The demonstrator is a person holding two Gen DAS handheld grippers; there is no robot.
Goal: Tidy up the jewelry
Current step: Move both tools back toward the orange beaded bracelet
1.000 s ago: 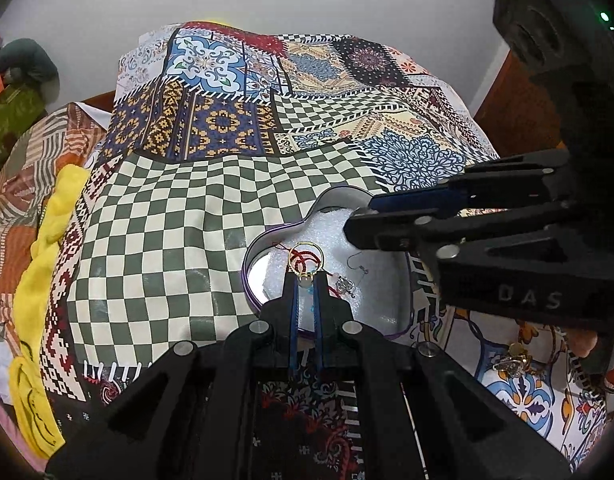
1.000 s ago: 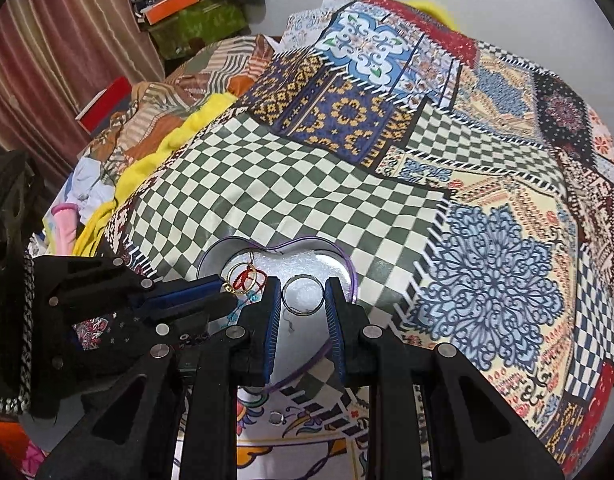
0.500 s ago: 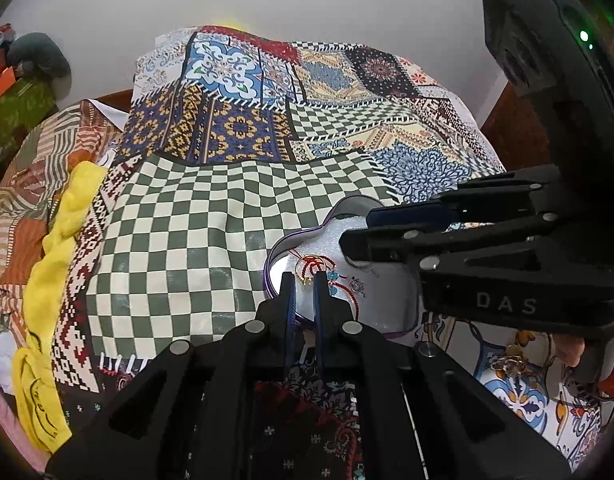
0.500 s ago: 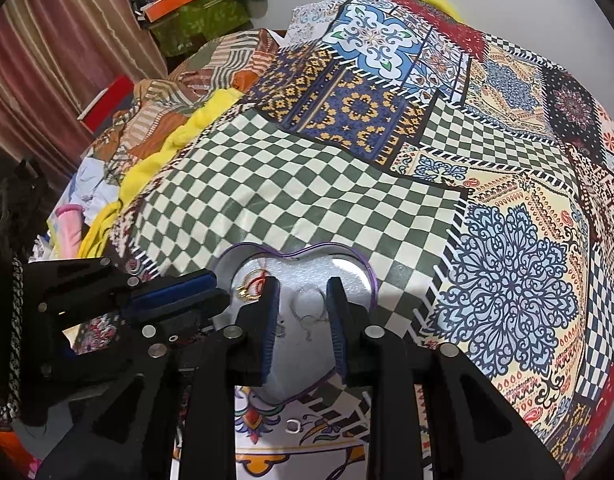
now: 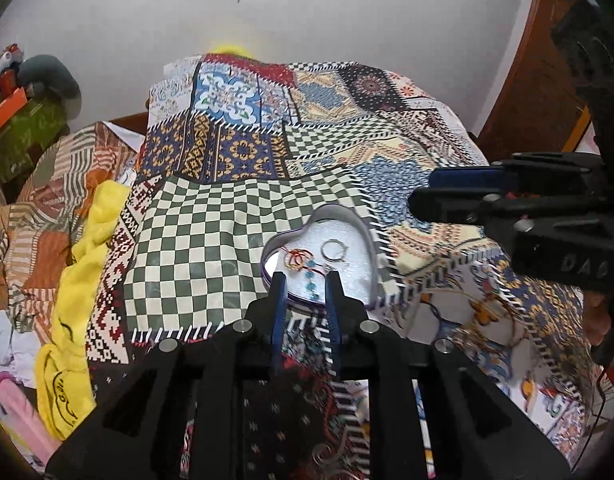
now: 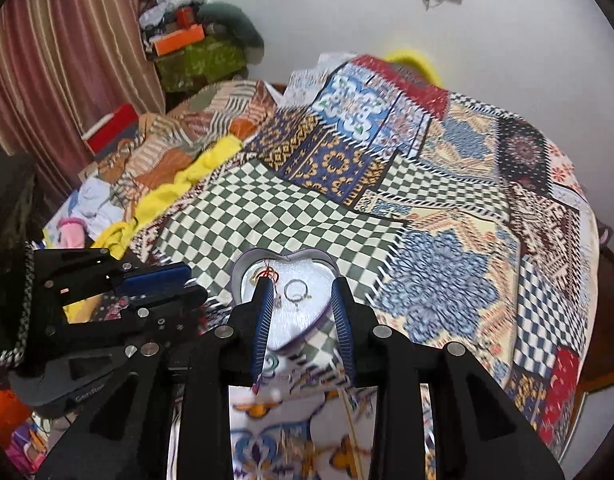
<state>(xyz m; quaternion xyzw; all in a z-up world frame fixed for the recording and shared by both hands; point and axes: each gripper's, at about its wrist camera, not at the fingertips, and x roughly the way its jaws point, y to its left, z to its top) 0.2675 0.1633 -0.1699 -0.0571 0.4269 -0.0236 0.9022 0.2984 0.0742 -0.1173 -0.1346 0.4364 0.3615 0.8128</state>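
Now that both hand-held grippers have let go and drawn back from the heart-shaped tin (image 5: pixel 369 236), the pieces they carried a second ago lie inside it: the red-and-gold earring (image 5: pixel 297 259) that the left hand-held gripper (image 5: pixel 307 278) was pinching then, and the silver ring (image 5: pixel 334 250) that sat between the right one's fingers. By my reading this drop is finished, and the hands are free for whatever jewelry is left out on the bed (image 5: pixel 211 216). The left hand-held gripper stands open and empty, its fingertips just over the tin's near rim, with the earring and ring a little beyond them. The right hand-held gripper (image 6: pixel 303 288) is open wider and also empty; in its own view the ring (image 6: pixel 295 290) shows between its fingers but well below them, resting on the tin's white lining. The tin sits at the near edge of the bed's green checked patch.
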